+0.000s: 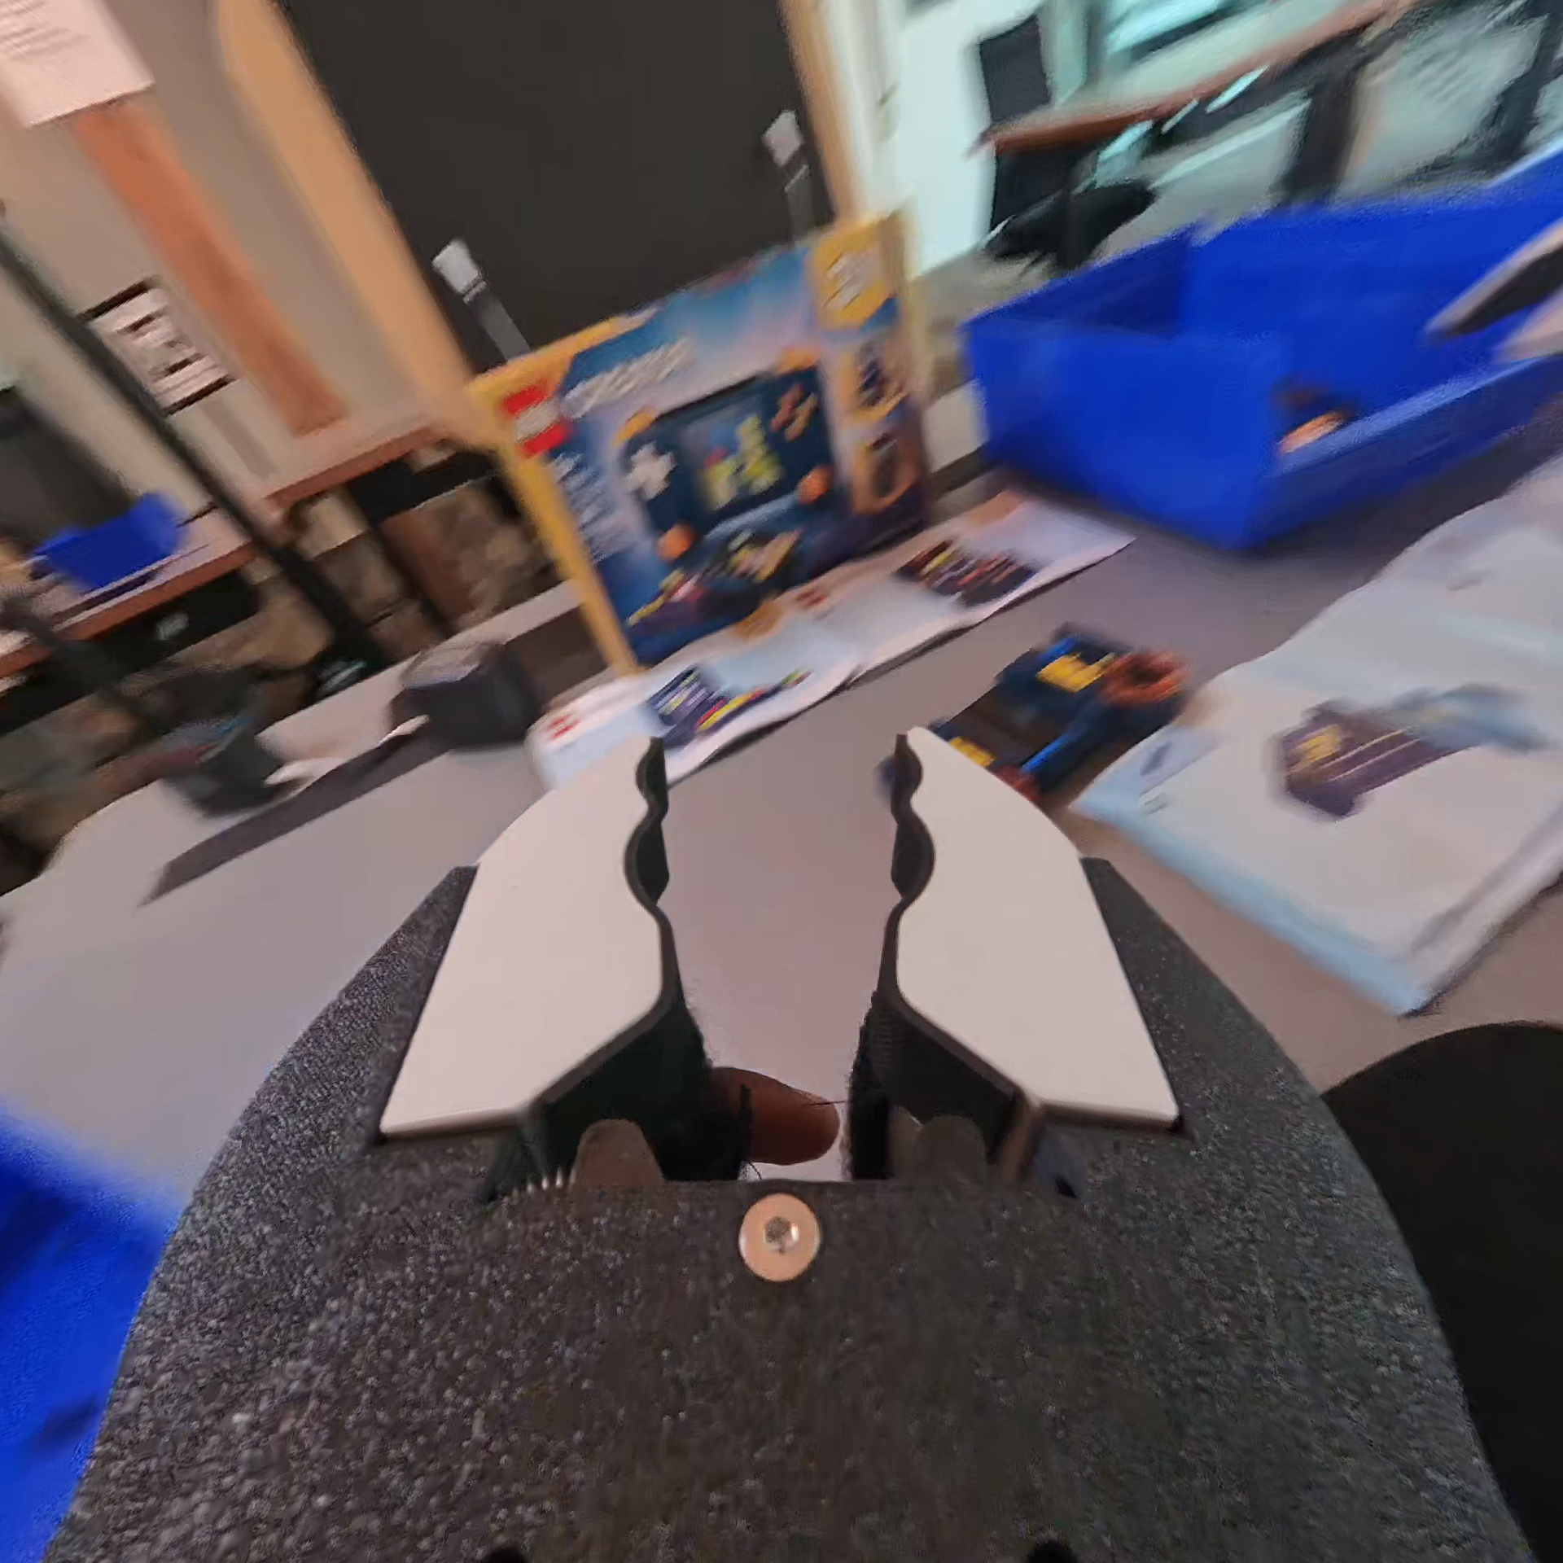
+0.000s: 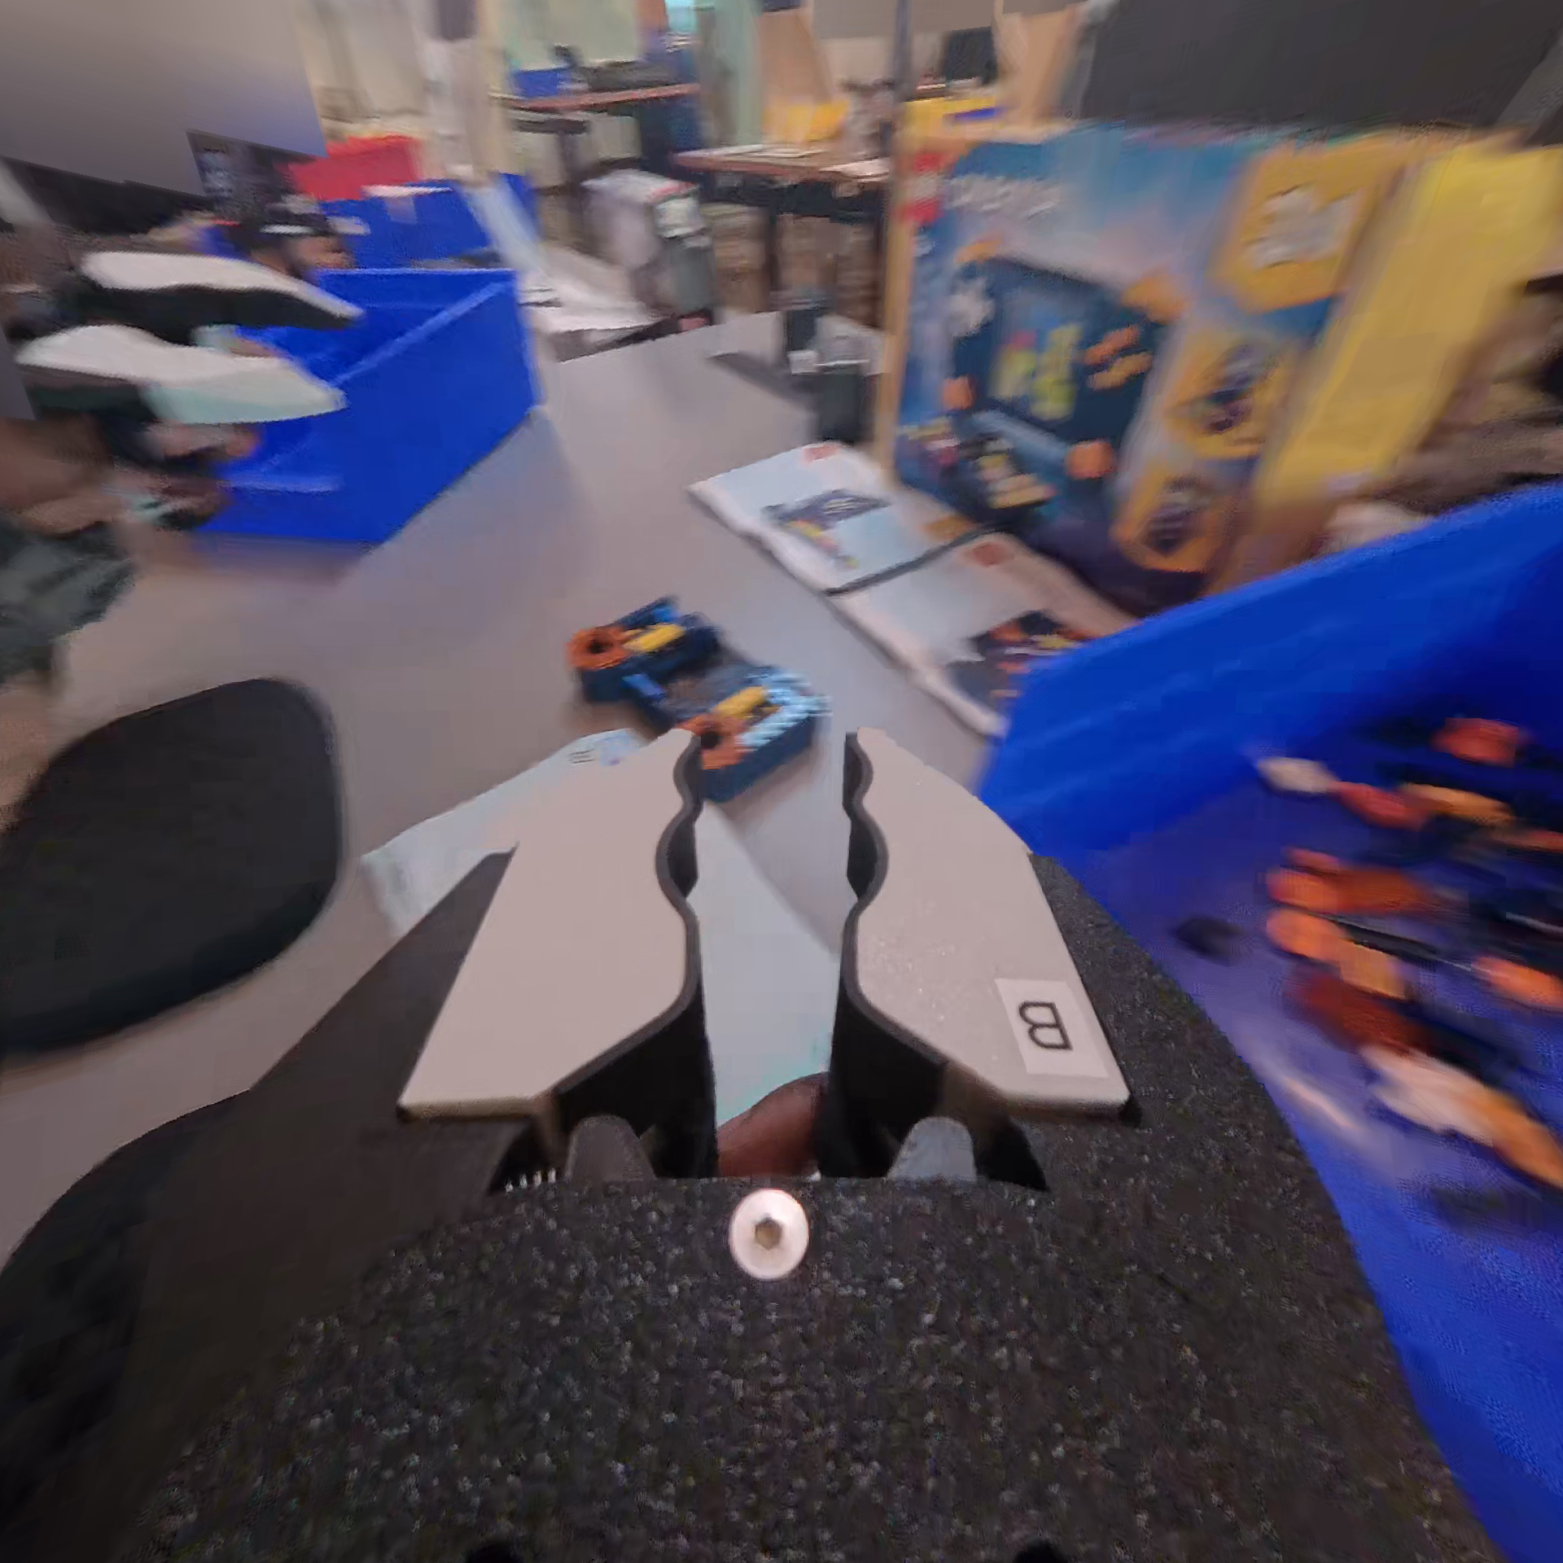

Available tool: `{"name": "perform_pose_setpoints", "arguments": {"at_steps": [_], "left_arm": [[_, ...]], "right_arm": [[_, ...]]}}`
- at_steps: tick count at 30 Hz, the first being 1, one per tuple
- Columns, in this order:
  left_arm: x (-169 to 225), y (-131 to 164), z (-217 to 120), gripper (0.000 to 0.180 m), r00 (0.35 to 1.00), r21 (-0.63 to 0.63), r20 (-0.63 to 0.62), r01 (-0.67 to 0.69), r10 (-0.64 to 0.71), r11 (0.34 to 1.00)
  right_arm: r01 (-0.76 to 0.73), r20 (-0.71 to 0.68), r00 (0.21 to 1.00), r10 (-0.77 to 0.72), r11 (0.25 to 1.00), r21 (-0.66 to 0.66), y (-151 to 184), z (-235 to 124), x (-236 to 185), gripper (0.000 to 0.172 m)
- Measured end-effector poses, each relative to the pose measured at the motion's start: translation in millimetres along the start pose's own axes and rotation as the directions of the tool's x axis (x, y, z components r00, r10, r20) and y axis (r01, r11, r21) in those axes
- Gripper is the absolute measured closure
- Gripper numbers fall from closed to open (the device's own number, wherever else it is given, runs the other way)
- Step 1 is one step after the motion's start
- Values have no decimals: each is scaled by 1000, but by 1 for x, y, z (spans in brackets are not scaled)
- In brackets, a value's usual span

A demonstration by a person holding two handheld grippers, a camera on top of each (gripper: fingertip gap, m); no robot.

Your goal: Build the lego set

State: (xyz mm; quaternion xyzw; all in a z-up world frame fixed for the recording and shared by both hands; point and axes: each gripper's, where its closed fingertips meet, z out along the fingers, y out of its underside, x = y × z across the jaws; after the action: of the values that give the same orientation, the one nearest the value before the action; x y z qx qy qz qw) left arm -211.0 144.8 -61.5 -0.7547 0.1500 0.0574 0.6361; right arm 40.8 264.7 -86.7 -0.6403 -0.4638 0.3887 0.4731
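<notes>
While both views are smeared by blur, the layout reads: a grey bench [image 2: 474,643] carries everything. Biggest item is the printed box [image 2: 1125,338], upright at the far edge. A blue bin [image 2: 1269,693] sits close on the right of the right wrist view, loose orange and dark bricks inside; a second blue bin [image 2: 423,406] stands well apart on the far left. Open booklets [image 2: 812,516] lie flat in front of the box, and another booklet [image 1: 1353,829] lies beside the model. A black box [image 1: 465,685] sits left of the booklets.

Model [image 2: 693,685], blue with orange and yellow parts, rests on the bench, partly built by the look of it; bricks remain in the bin.

Right claw [image 2: 771,744]: jaws part open, nothing between them, model just beyond the tips, not touched. Left claw [image 1: 778,748]: jaws wider apart, bare bench between them, model ahead to its right, apart.

Nothing lies between either claw and the model; the near bin crowds the right side.
</notes>
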Motion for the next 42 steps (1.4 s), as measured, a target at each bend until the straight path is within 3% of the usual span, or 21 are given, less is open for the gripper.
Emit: {"name": "perform_pose_setpoints", "arguments": {"at_steps": [3, 5, 6, 8, 11, 14, 16, 19, 23, 30, 38, 42], "left_arm": [[45, -38, 23, 138, 968, 150, -242, 110, -71, 982], [72, -55, 39, 139, 913, 181, -396, 180, -96, 967], [81, -61, 49, 140, 895, 191, -436, 192, -92, 963], [91, -66, 70, 141, 886, 216, -460, 179, -62, 960], [95, -63, 97, 142, 894, 269, -445, 183, -46, 946], [98, -43, 106, 145, 875, 266, -470, 268, -118, 926], [103, -28, 104, 147, 840, 256, -522, 319, -147, 913], [105, -12, 102, 148, 838, 269, -538, 272, -90, 924], [105, -16, 99, 148, 813, 275, -572, 310, -105, 910], [105, -15, 100, 149, 813, 267, -572, 310, -109, 912], [94, -14, 102, 150, 816, 266, -556, 357, -160, 895], [79, -13, 105, 150, 859, 296, -482, 344, -172, 891]], "right_arm": [[13, -266, 964, -23, 999, -39, -27, -34, 67, 141], [53, -266, 959, -94, 986, -156, -40, -41, 90, 151], [117, -198, 965, -170, 960, -254, -39, -38, 96, 155], [301, 36, 945, -325, 824, -481, -22, -27, 105, 158], [508, 298, 846, -442, 499, -702, 14, -6, 150, 169], [564, 462, 802, -378, 227, -794, 58, 2, 194, 166], [604, 522, 769, -369, 152, -782, 77, 9, 212, 161], [645, 561, 748, -355, 189, -741, 92, 24, 217, 158], [678, 595, 724, -350, 197, -709, 100, 30, 217, 157], [639, 580, 768, -270, 270, -720, 106, 31, 211, 162], [582, 544, 813, -209, 304, -754, 104, 33, 207, 163], [587, 501, 806, -316, 308, -749, 94, 30, 212, 164]]}}
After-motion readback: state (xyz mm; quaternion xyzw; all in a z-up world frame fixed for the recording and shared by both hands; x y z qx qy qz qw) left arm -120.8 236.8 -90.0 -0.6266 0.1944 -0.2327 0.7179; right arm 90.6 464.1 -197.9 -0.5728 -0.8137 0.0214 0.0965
